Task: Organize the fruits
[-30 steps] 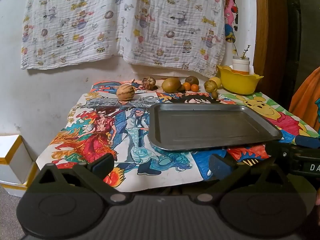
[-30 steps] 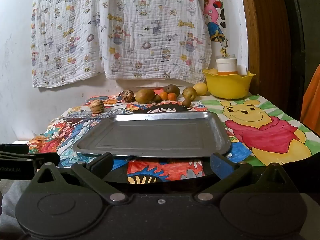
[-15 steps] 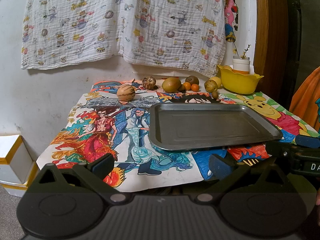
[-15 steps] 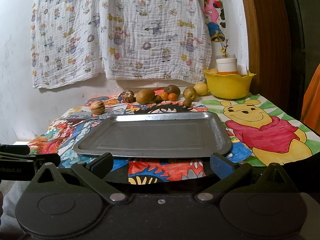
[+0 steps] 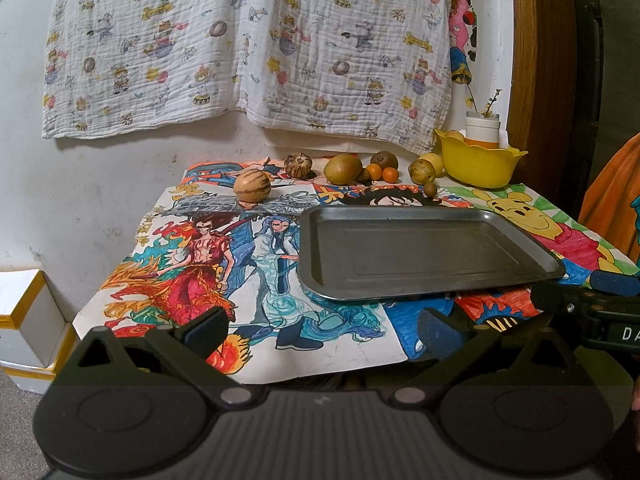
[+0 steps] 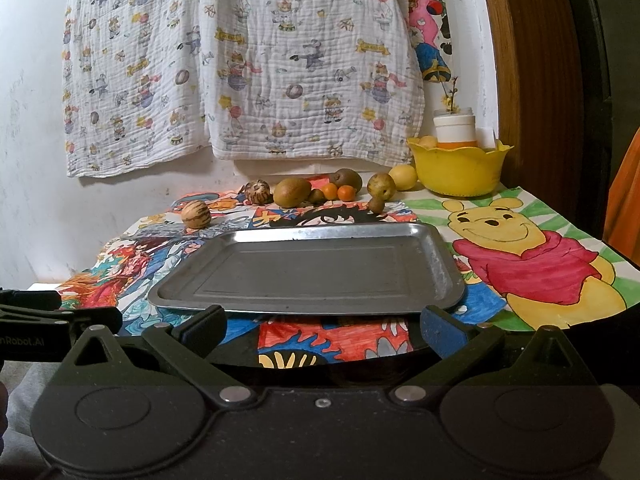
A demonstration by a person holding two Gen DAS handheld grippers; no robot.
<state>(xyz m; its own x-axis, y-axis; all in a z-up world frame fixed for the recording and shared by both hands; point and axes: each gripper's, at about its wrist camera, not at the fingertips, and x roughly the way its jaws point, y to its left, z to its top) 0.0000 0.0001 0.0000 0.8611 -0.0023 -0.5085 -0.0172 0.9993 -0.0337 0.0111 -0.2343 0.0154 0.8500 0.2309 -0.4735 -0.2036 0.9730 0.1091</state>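
Both the left tongs [image 5: 320, 330] and the right tongs [image 6: 322, 326] gape wide, gripping nothing. Ahead of them the flat grey metal tray [image 6: 308, 270] lies bare on the drawing-covered counter [image 5: 192, 280]. Beyond it sit brownish, orange and yellow round fruits [image 6: 292, 192], possibly kiwis among them.

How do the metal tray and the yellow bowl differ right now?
Shape: the metal tray is flat, shallow and rectangular; the yellow bowl is deep and round with a scalloped rim.
Contents: the tray holds nothing; the bowl holds a white jar and at least one yellowish fruit.
Place: the tray lies mid-table near both grippers; the bowl sits at the back right corner by the wall.
Shared: both rest on the drawing-covered table.
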